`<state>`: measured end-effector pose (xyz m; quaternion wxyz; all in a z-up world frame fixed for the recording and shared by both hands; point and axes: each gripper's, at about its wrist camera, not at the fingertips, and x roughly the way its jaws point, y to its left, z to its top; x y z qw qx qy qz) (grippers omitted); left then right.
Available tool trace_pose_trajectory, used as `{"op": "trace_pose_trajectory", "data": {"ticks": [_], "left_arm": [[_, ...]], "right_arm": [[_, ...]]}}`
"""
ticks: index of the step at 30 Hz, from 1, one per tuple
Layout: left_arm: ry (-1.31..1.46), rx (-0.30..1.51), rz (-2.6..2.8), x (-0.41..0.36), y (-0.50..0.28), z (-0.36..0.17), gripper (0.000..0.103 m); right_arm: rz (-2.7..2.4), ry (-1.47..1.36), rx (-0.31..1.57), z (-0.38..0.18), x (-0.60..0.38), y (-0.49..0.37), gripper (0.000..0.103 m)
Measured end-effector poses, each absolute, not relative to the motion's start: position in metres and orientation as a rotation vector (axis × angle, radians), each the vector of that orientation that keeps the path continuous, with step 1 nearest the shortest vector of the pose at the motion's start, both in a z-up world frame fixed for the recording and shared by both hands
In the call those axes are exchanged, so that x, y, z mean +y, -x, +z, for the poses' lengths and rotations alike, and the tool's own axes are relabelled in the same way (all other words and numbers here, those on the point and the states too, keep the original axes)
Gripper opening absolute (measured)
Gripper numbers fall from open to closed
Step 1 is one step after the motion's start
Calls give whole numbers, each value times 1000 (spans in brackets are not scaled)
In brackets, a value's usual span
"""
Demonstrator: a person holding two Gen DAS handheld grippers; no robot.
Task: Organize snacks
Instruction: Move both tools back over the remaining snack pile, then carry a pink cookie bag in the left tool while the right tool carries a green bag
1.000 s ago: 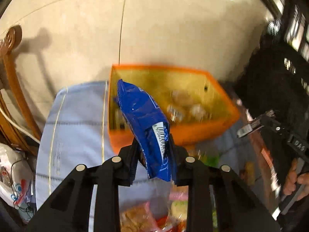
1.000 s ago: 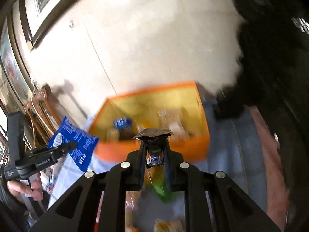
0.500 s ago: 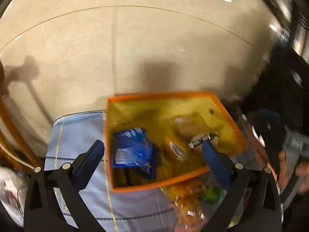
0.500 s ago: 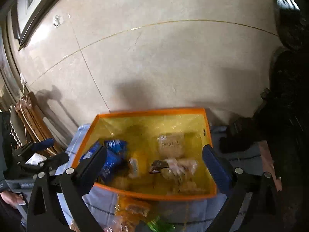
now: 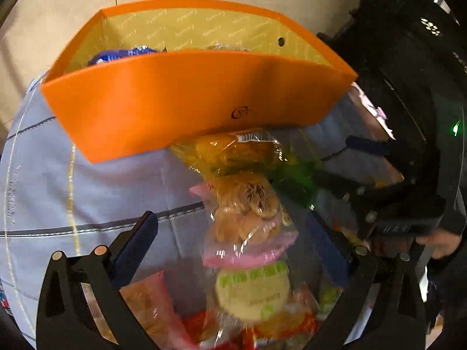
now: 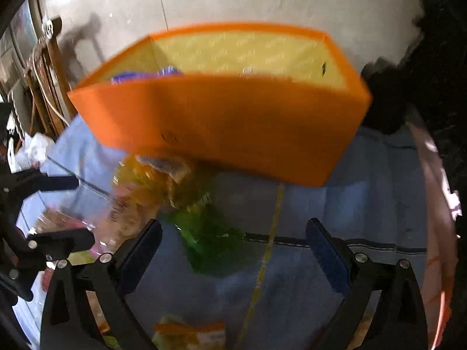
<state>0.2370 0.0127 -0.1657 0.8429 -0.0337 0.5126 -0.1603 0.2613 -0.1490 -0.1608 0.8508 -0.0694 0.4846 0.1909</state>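
Both grippers stand fully open and empty. The left gripper (image 5: 230, 250) straddles a clear packet of brown pastries (image 5: 248, 204), pink-edged, in the centre of its frame; its fingers (image 5: 137, 242) are not touching it. The right gripper (image 6: 233, 248) hangs over a green packet (image 6: 210, 239) at lower centre, on the blue cloth (image 6: 335, 204). An orange box (image 5: 181, 99), already holding snacks, fills each upper frame. The packets look light, crinkly, slippery and crushable; a pinch on a sealed edge seems safest.

left gripper (image 5: 233, 245) gapes over a pink-wrapped snack (image 5: 248, 218) on the blue cloth (image 5: 102, 192), near the orange box (image 5: 181, 99)
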Motion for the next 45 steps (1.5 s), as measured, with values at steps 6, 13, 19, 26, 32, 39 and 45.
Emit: {"op": "trace_pose_trajectory", "data": {"ticks": [6, 13, 19, 26, 32, 39, 45], "left_arm": [[-159, 1086, -364, -15, -251, -182, 99], [-15, 1168, -391, -16, -259, -205, 63], [-97, 1148, -386, -32, -250, -193, 55], [24, 1095, -363, 1, -227, -158, 52], [67, 987, -325, 35, -223, -100, 51], [49, 865, -252, 59, -253, -37, 51], [57, 834, -196, 64, -308, -14, 52]], "right_arm": [[478, 208, 1016, -181, -132, -272, 99], [360, 269, 1072, -192, -130, -256, 48], [262, 119, 1091, -169, -158, -239, 46], [262, -14, 1010, -115, -186, -221, 46], [279, -52, 927, -67, -189, -222, 46], [297, -52, 825, -22, -175, -266, 46], [296, -79, 818, -12, -163, -317, 46]]}}
